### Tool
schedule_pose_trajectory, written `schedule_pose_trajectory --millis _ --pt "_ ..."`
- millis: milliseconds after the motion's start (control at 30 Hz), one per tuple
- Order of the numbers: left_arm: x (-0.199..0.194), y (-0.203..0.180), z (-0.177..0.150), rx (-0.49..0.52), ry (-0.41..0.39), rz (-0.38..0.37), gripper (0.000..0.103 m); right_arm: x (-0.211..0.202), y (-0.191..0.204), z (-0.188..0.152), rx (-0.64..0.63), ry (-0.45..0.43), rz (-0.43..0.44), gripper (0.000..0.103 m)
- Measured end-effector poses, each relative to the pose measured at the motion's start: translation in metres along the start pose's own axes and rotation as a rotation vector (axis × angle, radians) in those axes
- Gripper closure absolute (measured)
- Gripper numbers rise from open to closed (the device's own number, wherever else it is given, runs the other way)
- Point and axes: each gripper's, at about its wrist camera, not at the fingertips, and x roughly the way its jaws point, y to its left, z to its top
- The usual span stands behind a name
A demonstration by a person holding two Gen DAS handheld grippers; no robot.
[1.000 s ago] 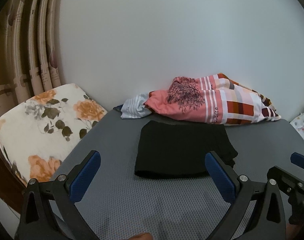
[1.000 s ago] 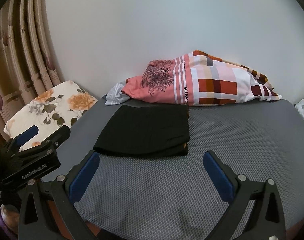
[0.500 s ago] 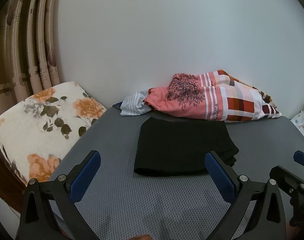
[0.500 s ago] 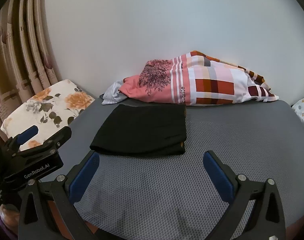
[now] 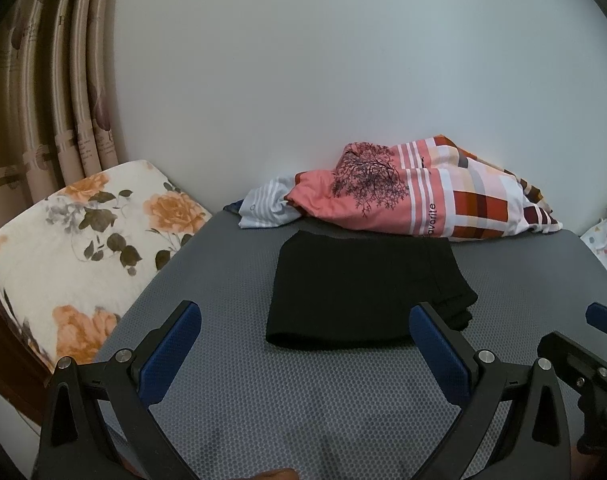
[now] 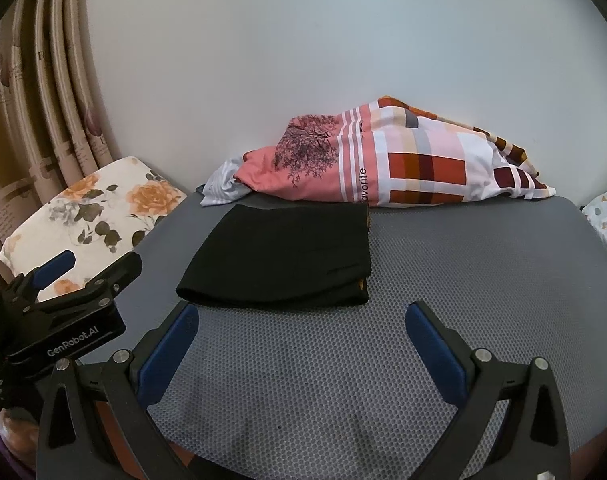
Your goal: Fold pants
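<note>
Both of your grippers have drifted slightly back from the cloth since a second ago, while the pants themselves have not shifted.

From the left wrist view, your left gripper (image 5: 305,332) has its jaws spread wide and holding nothing. The black pants (image 5: 363,284), already folded into a compact rectangle, lie just above frame centre on the grey mat (image 5: 287,400), ahead of the jaws and a little to their right. Its long axis runs left to right across the frame, with the layered open ends at the right and the rounded fold along the near edge. Your right gripper's tip (image 5: 595,360) shows at lower right.

From the right wrist view, your right gripper (image 6: 301,334) is likewise spread and empty. Here the pants (image 6: 283,256) sit ahead and to the left of the jaws. Neither gripper touches them; the left one looks a little nearer. The folding appears finished.
</note>
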Motion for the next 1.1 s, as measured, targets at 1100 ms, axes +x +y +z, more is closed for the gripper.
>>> schedule_pose_trajectory --millis 1100 --pt "0.0031 -0.001 -0.001 -0.012 0.013 -0.004 0.0 0.0025 0.0 0.0008 -0.003 0.005 0.0 0.0"
